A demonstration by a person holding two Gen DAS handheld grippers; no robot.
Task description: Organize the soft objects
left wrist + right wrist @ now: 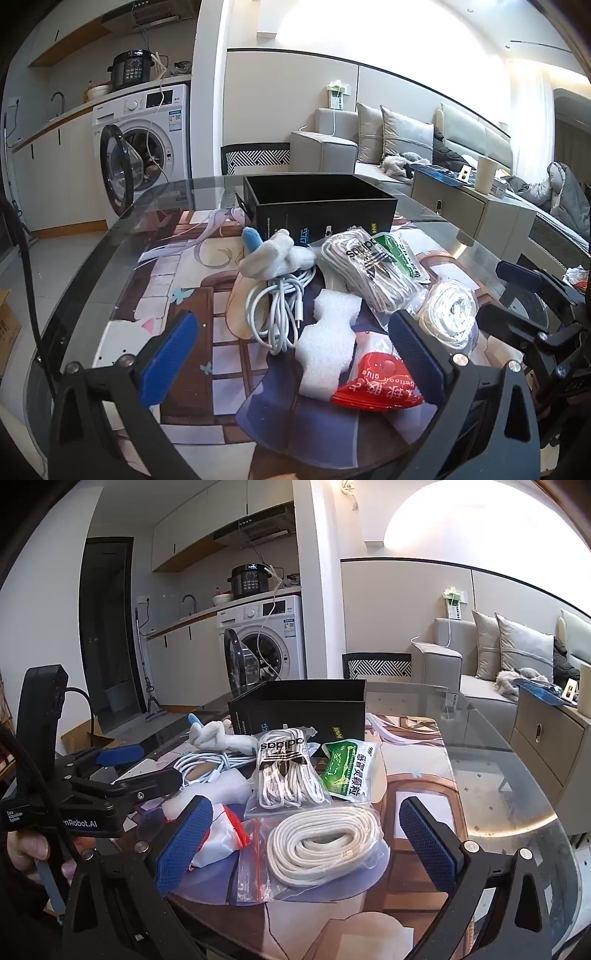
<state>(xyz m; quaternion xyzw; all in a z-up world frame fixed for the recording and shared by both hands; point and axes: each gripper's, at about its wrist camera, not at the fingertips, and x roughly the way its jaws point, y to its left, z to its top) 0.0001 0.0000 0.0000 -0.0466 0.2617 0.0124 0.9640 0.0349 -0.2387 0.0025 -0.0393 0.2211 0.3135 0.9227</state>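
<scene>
Both tools hang wide open and empty over a glass table [498, 760]: the left tool [291, 354] above a red packet [376, 384] and white foam [328, 347], the right tool [306, 843] above a bagged coil of white rope [325, 845]. Beyond lie a white cable [277, 306], bagged laces [282, 771] and a green sachet [347, 771]; a grey plush [273, 254] rests by the open black box [306, 709]. A washing machine [147, 147] stands behind, door open.
</scene>
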